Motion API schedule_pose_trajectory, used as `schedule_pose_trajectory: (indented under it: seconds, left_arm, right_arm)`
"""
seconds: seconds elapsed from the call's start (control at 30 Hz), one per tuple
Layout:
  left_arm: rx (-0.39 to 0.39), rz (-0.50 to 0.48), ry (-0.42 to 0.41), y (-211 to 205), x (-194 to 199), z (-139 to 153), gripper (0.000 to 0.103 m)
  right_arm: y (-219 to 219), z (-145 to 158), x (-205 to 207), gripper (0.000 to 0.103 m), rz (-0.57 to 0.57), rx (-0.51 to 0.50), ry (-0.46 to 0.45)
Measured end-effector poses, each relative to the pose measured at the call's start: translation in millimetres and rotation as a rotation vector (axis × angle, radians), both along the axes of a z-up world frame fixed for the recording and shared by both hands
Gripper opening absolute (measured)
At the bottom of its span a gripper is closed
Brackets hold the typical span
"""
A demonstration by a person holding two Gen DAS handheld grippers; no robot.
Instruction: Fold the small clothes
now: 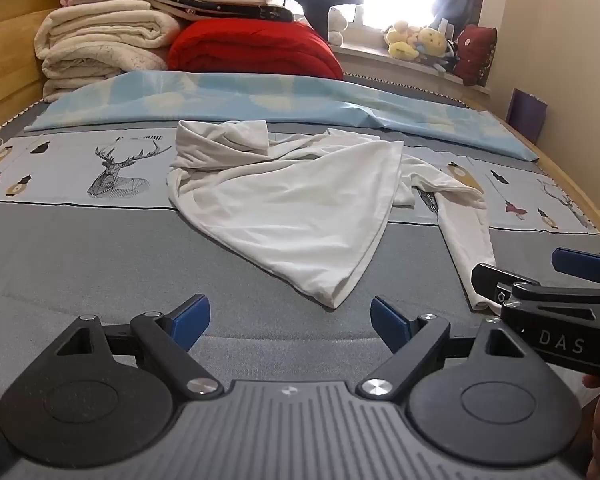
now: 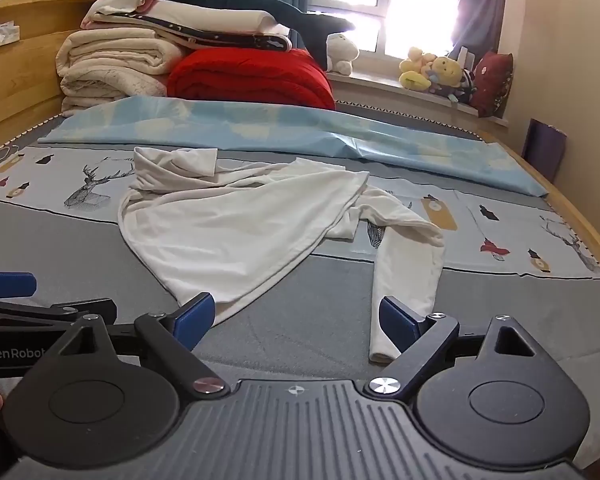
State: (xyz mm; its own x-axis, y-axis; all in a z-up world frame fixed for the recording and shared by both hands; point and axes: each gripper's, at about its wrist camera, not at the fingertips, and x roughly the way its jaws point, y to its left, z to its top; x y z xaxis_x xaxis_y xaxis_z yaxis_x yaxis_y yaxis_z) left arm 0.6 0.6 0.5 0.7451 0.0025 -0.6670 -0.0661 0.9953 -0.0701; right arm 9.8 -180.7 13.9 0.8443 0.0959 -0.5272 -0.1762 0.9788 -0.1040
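Your left gripper [image 1: 290,322] has its jaws spread wide with nothing between them, hovering over the grey part of the bed [image 1: 100,248] and tilted down toward it. Just ahead of its blue pads [image 1: 192,320] lies the near corner of the shirt [image 1: 300,208], a pointed fold of white cloth that stops short of the fingertips without touching them.

Your right gripper [image 2: 296,322] is likewise spread wide and empty. Its left pad sits over the edge of the shirt's near corner, and its right pad sits over the cuff end of the sleeve [image 2: 408,280]; whether either pad touches the cloth you cannot tell from these views. The two grippers are side by side, the right one showing at the right edge of the left wrist view.

The shirt is crumpled in the middle of the bed, half on the grey band and half on the deer-print band, its collar end bunched toward the far side and one long sleeve trailing toward you on the right. Beyond it lies a light blue sheet [image 2: 260,128], then a red quilt [image 2: 252,76] and stacked cream blankets [image 2: 116,68] by the headboard. Plush toys [image 2: 432,72] sit on the windowsill.
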Motion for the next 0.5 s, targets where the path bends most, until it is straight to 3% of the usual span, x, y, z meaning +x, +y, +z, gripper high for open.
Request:
schedule_pose_trajectory:
  seconds: [0.5]
  left_arm:
    - [-0.008, 0.003, -0.010, 2.0, 0.5, -3.5, 0.091]
  right_arm:
    - [-0.7, -2.2, 0.6, 0.090, 0.003, 0.004, -0.001]
